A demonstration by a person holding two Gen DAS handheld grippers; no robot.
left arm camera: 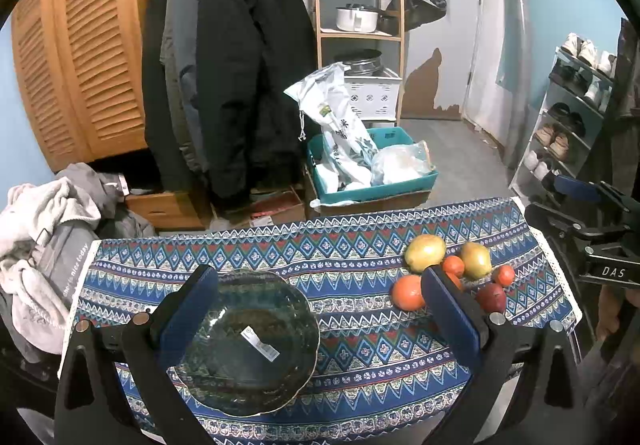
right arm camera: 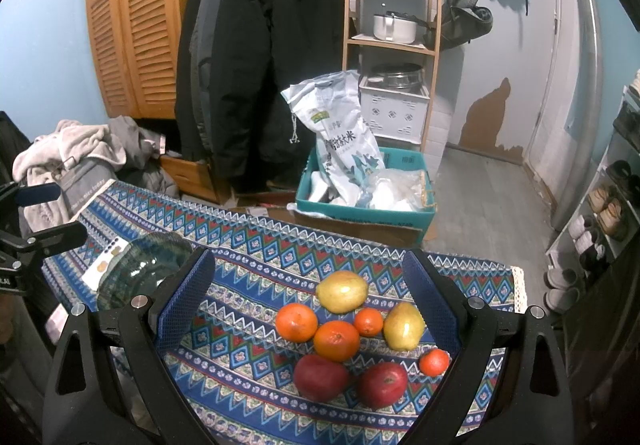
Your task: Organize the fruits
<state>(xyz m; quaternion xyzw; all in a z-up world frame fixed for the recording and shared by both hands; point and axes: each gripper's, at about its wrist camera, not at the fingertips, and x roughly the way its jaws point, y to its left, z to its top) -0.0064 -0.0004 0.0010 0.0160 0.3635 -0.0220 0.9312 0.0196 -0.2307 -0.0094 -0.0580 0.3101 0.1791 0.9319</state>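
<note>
A bench (right arm camera: 256, 245) draped in a blue patterned cloth carries a cluster of fruit toward its right side and a dark green glass bowl (left arm camera: 248, 345) toward its left. The left hand-held gripper (left arm camera: 320, 309) hangs over the bowl with its jaws spread wide and nothing between them. The right hand-held gripper (right arm camera: 308, 301) hovers over the fruit, likewise spread and empty. Beneath it lie two yellow-green pears (right arm camera: 342, 292), two larger oranges (right arm camera: 336, 340), two small tangerines (right arm camera: 368, 322) and two red apples (right arm camera: 382, 384), most of them touching a neighbour. A white label (left arm camera: 260, 343) appears to sit inside the bowl, though the glass makes that hard to judge.
</note>
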